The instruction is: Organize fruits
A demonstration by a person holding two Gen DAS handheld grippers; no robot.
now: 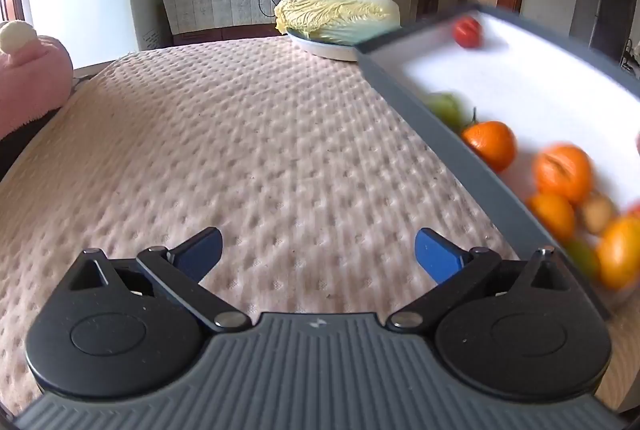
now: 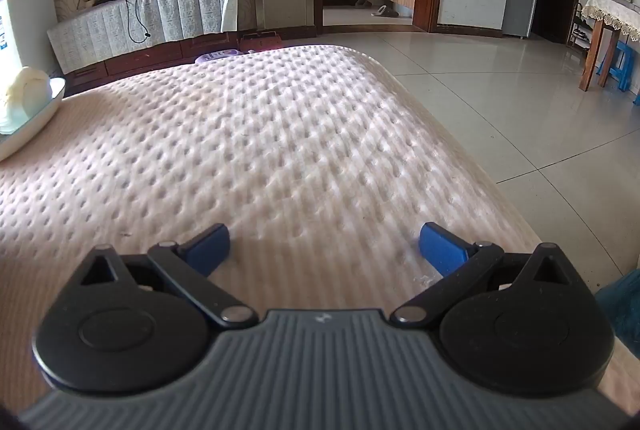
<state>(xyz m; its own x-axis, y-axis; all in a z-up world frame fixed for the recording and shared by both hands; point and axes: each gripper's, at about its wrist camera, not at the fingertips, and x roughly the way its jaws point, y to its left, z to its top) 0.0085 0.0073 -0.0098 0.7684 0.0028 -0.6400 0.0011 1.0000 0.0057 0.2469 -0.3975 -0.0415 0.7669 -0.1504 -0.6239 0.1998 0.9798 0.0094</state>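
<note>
A grey-rimmed tray [image 1: 452, 134] with a white inside sits tilted at the right of the left wrist view, blurred. It holds several orange mandarins [image 1: 491, 144], a red fruit [image 1: 467, 32], green fruit [image 1: 446, 108] and a small tan fruit [image 1: 597, 215]. My left gripper [image 1: 318, 254] is open and empty over the cream dimpled mat [image 1: 240, 150], left of the tray. My right gripper [image 2: 324, 250] is open and empty over the same mat [image 2: 260, 134]; no fruit shows in its view.
A napa cabbage [image 1: 338, 16] lies on a white plate [image 1: 320, 48] at the far edge; the plate also shows in the right wrist view [image 2: 34, 120]. A pink plush [image 1: 28, 82] is at the left. The mat's right edge drops to tiled floor [image 2: 500, 102].
</note>
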